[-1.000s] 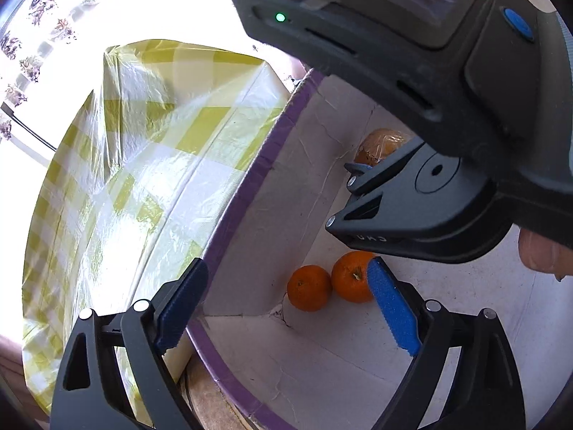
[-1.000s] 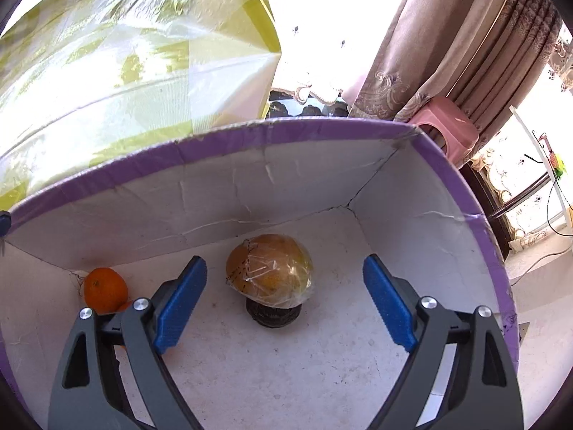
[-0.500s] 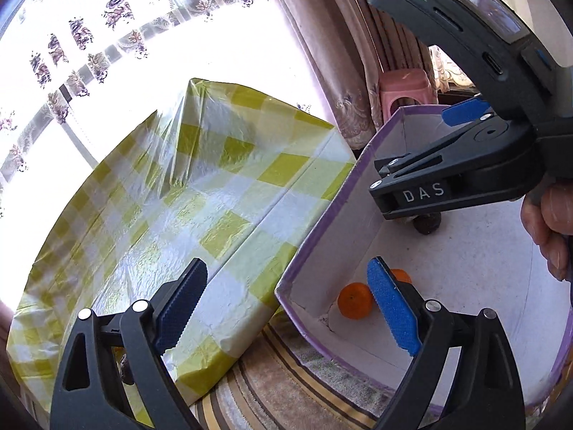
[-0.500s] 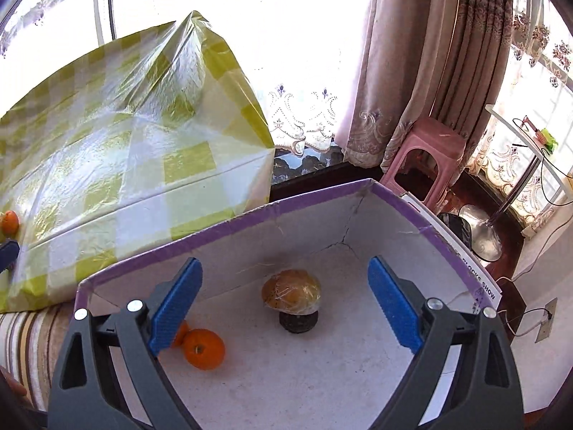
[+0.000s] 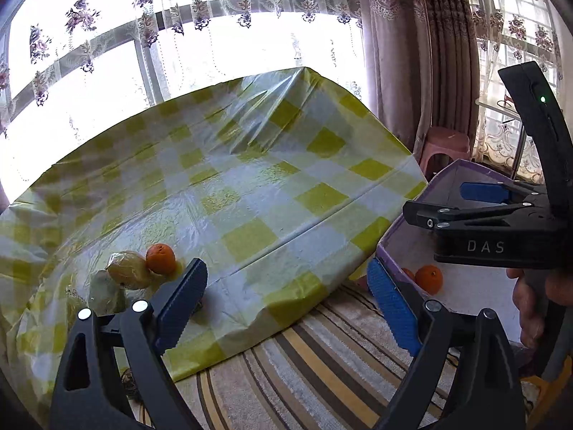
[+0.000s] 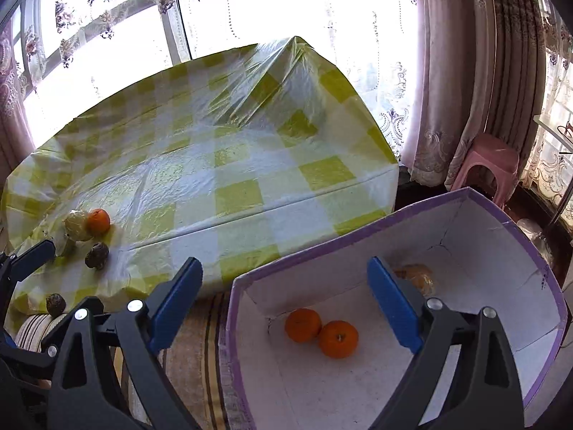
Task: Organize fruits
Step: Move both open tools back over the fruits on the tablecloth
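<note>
My left gripper (image 5: pixel 286 294) and right gripper (image 6: pixel 284 295) both gape wide, holding nothing. Two oranges (image 6: pixel 322 331) lie in the purple-rimmed box (image 6: pixel 358 233); another orange (image 5: pixel 161 258) sits on the checked table (image 5: pixel 250 186).

Table (image 6: pixel 232 165) draped in yellow-and-white checked plastic cloth, wrinkled, raised fold at far corner. Near its left end: one orange (image 6: pixel 98 220) touching a plastic-wrapped yellowish fruit (image 6: pixel 76 225), a dark brown round fruit (image 6: pixel 96 255) just in front of them, another dark one (image 6: pixel 56 304) at the near edge. Striped rug (image 5: pixel 322 365) on floor beside table. On the rug, a white box with purple rim (image 6: pixel 412 215) just beside table's right end.
</note>
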Demonstrator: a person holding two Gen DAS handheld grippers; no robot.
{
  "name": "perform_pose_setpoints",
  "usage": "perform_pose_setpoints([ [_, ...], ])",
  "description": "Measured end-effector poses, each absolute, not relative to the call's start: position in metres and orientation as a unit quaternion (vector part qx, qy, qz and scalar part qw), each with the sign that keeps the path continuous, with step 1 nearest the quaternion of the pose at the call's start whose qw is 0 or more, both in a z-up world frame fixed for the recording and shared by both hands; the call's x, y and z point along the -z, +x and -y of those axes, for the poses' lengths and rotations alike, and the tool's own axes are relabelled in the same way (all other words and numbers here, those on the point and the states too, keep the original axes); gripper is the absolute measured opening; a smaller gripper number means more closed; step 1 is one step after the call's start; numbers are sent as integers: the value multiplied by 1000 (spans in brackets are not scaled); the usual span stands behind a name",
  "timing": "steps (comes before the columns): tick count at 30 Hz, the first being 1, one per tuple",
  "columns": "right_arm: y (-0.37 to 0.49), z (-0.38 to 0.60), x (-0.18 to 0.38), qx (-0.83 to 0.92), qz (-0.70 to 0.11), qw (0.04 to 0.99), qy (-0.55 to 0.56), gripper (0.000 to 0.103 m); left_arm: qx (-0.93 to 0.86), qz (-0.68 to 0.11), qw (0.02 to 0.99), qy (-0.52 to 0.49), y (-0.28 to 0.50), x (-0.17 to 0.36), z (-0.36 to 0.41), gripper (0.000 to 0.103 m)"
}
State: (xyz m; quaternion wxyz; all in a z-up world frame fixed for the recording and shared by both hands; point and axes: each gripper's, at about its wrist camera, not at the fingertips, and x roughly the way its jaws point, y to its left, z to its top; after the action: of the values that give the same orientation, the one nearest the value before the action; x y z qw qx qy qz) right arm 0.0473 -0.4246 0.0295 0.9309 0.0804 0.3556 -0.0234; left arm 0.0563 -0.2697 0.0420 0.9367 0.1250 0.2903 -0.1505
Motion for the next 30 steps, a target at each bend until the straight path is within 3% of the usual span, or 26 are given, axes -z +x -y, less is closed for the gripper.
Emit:
perform_pose_setpoints([
  [15, 41, 311, -20, -55, -342, 937, 42, 94, 72, -293, 953, -22, 33, -44, 132, 85],
  [30, 50, 263, -15, -87, -332, 939, -8, 94, 12, -308, 945, -112, 35, -32, 39, 80],
])
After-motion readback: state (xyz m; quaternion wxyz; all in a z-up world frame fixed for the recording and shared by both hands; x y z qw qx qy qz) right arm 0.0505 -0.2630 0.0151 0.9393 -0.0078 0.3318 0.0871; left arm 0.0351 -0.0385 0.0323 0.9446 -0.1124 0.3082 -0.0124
